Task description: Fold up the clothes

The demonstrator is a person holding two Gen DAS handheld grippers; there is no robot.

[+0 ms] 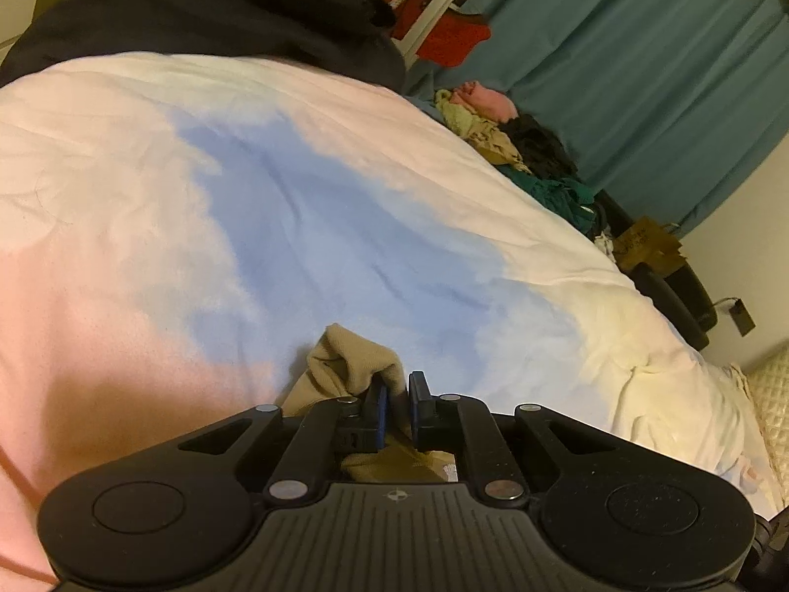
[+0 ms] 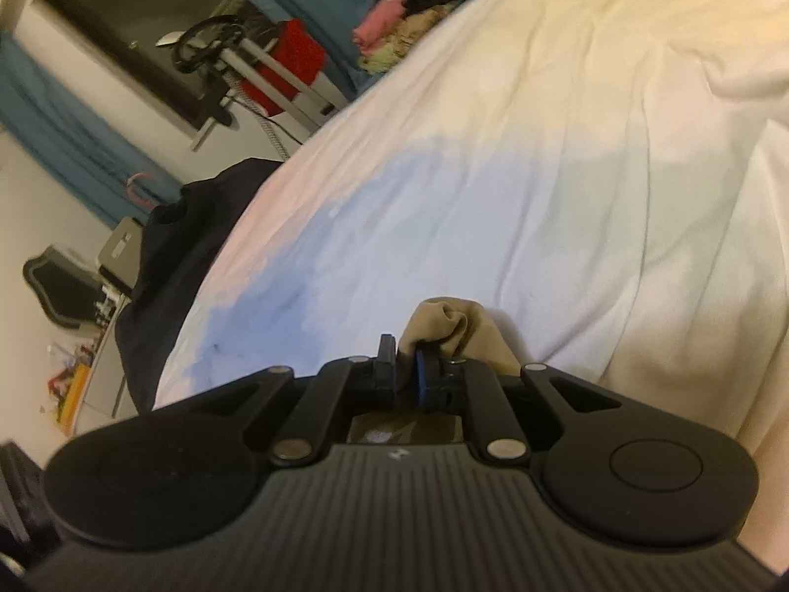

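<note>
Tools: two are seen, one per wrist view.
Left tool (image 1: 397,397): its two fingers are drawn narrow and closed on a fold of the tan garment (image 1: 350,360); cloth bunches up past the left finger and also shows below, between the linkage arms.
Right tool (image 2: 407,370): its two fingers are likewise drawn narrow, with a bunched corner of the tan garment (image 2: 451,328) pinched between them and rising just past the tips.
Tan garment: one piece is counted, held at both tools just over the bed, near the blue patch of the cover.
Bed (image 1: 148,187): one, spread with a wrinkled cover of white, pale pink, blue and pale yellow areas.
Dark fabric (image 1: 207,15): one large black mass is seen lying at the far edge of the bed.
Clothes pile (image 1: 498,133): one heap of mixed pieces, pink, yellow-green, black and teal, is seen beside the bed; the exact count cannot be told.
Curtain (image 1: 641,64): teal, hanging behind the pile.
Red cloth (image 2: 291,59): draped on a white frame near the curtain.
Obstruction: each tool's black body fills the lower part of its view and hides most of the garment.
</note>
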